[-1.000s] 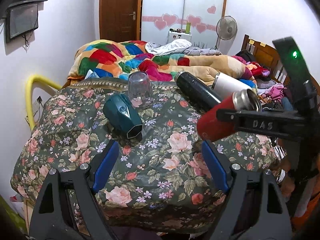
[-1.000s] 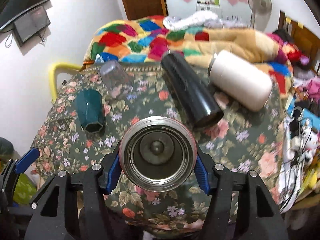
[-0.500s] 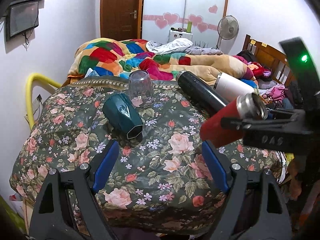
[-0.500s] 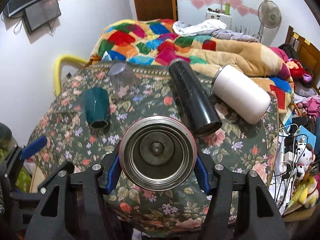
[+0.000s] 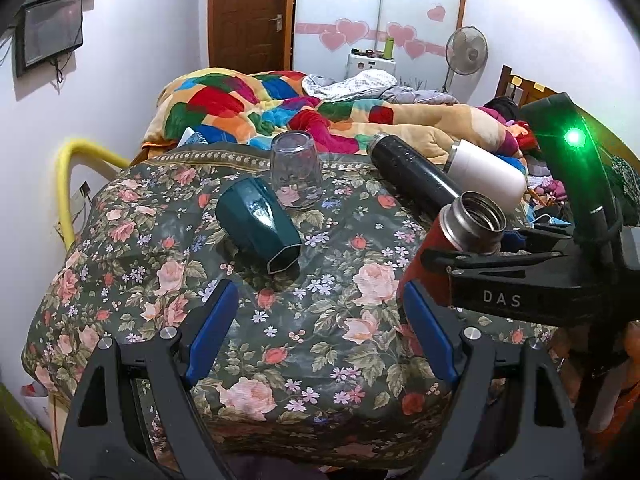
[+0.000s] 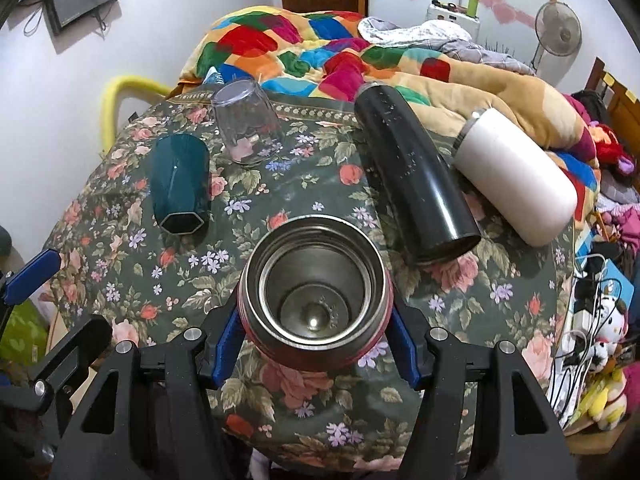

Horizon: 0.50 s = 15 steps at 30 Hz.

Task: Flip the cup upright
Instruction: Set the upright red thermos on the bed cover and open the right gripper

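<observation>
Since a second ago you have tipped the red cup (image 6: pixel 316 292) from lying mouth-toward-camera to near upright; your right gripper (image 6: pixel 316 336) stays clenched on its neck, just above the floral cloth (image 6: pixel 280 184); your left gripper (image 5: pixel 320 332) hangs spread wide, holding nothing, beside it.

The right tool (image 6: pixel 316 344) clamps its blue pads on a flask, while the left tool (image 5: pixel 320 332) hangs spread wide, holding nothing.
</observation>
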Motion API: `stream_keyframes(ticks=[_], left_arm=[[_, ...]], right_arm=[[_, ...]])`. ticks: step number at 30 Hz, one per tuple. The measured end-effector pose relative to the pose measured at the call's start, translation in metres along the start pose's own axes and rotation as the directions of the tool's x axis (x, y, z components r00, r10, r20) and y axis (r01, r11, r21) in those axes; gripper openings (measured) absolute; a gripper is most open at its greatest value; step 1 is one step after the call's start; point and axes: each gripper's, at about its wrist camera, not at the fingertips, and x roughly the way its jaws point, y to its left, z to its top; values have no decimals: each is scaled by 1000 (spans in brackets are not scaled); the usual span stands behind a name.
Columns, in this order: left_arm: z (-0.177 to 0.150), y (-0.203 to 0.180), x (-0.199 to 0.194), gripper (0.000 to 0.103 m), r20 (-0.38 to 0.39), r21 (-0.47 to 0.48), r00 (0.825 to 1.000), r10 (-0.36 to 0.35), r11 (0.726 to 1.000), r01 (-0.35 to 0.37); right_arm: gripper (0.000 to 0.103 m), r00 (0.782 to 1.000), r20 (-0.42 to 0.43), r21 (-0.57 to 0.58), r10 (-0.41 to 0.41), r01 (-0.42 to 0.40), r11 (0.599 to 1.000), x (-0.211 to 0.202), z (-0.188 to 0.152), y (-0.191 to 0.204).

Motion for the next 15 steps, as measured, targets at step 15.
stream_keyframes(ticks=[15], left_arm=[[10, -8, -31, 84, 53, 3, 999, -12, 1000, 12]], right_arm=[[64, 996, 35, 46, 77, -78, 996, -39, -4, -9]])
